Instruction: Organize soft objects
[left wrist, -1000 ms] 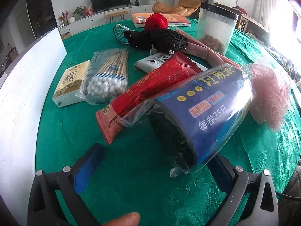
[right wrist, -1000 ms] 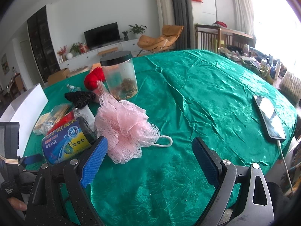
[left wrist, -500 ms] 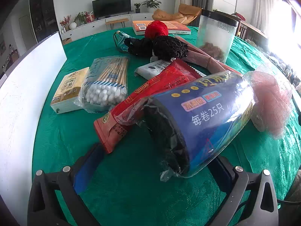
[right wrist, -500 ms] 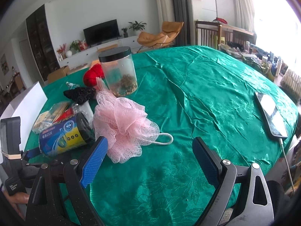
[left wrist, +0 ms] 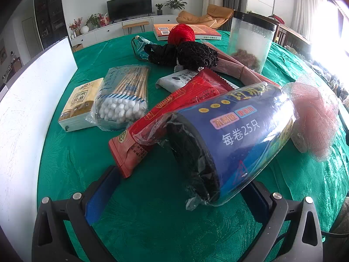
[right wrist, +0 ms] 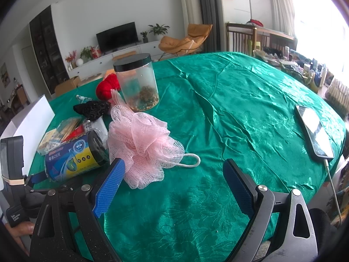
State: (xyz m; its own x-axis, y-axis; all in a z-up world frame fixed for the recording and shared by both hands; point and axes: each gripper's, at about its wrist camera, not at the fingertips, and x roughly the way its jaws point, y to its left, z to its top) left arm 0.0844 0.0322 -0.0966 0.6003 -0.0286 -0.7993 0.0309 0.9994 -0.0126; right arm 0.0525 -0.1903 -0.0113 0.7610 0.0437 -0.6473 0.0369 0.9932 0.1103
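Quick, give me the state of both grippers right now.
Left gripper: open, blue bag roll between its fingers, not clamped.
Right gripper: open, empty, beside the pink mesh pouf.

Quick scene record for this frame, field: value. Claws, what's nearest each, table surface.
surface: green tablecloth
left claw: open, the bag roll lies between its fingers, contact unclear
bag roll: blue-labelled, plastic-wrapped, on its side
right claw: open, holding nothing
pink mesh pouf: on the cloth ahead of the right claw's left finger, next to the bag roll
jar: clear, black lid, upright behind the pouf
phone: far right of the cloth, cable attached
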